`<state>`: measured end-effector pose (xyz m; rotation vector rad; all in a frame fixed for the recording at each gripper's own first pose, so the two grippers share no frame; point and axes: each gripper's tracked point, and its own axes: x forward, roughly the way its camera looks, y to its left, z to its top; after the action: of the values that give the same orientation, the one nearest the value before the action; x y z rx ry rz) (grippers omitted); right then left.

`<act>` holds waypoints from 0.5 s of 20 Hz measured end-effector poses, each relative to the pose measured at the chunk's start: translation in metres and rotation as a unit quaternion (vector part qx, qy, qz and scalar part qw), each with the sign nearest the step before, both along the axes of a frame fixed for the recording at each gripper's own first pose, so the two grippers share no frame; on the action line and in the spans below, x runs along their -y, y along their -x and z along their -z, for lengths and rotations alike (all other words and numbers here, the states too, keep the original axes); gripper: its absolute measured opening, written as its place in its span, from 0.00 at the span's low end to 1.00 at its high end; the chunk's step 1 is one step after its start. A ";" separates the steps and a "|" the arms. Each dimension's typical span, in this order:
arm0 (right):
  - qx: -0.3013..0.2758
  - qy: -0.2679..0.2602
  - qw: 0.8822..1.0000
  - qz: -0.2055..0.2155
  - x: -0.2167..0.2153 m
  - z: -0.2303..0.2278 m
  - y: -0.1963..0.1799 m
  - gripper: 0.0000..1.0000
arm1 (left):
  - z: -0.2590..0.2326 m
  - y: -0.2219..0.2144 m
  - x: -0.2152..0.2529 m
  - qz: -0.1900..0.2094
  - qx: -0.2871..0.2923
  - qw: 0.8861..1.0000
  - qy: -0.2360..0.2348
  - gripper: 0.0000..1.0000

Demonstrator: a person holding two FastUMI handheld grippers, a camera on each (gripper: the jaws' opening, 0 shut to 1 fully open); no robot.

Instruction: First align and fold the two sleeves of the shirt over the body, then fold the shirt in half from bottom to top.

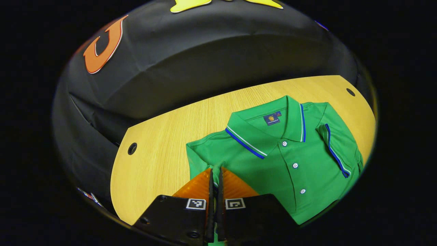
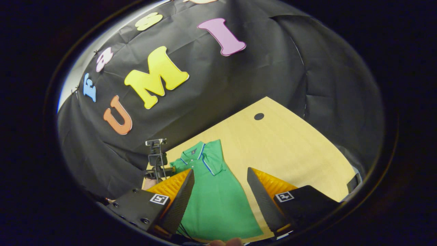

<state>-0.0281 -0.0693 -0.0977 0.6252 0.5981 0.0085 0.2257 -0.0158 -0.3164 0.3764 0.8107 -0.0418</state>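
Observation:
A green polo shirt [image 1: 290,177] lies face up on the wooden table [image 1: 164,143], collar toward the far wall. In the left gripper view, the sleeve [image 1: 336,150] on the view's right is folded over the body. My left gripper [image 1: 215,176] is shut at the shirt's other shoulder edge, with green sleeve fabric pinched between its fingers. In the right gripper view the shirt [image 2: 218,205] stretches away below my right gripper [image 2: 220,172], which hovers open above the lower body with nothing between its fingers. The left gripper [image 2: 157,164] shows by the shirt's far shoulder.
The table [image 2: 293,150] has round cable holes [image 1: 132,148] [image 1: 350,92] [image 2: 258,116] near its corners. Black cloth walls close in behind and beside it. Bare wood lies on either side of the shirt. A fingertip [image 2: 225,242] peeks in at the bottom edge.

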 end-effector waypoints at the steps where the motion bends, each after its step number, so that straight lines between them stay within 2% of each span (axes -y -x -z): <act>1: -0.002 0.000 1.000 -0.001 0.001 0.001 0.000 0.89 | 0.005 0.001 0.004 -0.002 -0.005 1.000 -0.002 0.08; 2: -0.003 -0.001 1.000 -0.003 0.001 0.002 0.002 0.89 | 0.008 0.001 0.005 -0.006 -0.007 1.000 -0.009 0.09; 3: -0.004 -0.001 1.000 -0.005 0.001 0.002 0.002 0.89 | 0.008 0.004 0.009 -0.006 -0.011 1.000 -0.010 0.14; 5: -0.002 0.001 1.000 -0.011 -0.001 0.002 0.003 0.89 | 0.008 0.007 0.018 -0.004 -0.014 1.000 -0.005 0.29; 6: 0.000 0.003 1.000 -0.017 -0.002 0.001 0.003 0.89 | 0.005 0.006 0.028 -0.002 -0.011 1.000 0.007 0.53; 7: 0.002 0.004 1.000 -0.023 -0.005 0.000 0.002 0.96 | -0.005 0.012 0.032 -0.004 -0.002 1.000 0.010 0.76; 8: 0.005 0.005 1.000 -0.028 -0.008 0.000 0.002 0.96 | -0.009 0.009 0.033 -0.006 0.003 1.000 0.017 1.00; 10: 0.017 0.015 0.999 -0.043 -0.014 -0.004 -0.002 0.96 | -0.017 0.015 0.033 -0.024 0.016 0.999 0.039 0.99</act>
<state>-0.0257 -0.0554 -0.0935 0.5689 0.5913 0.0905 0.2106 -0.0484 -0.2991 0.2826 0.7840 -0.0233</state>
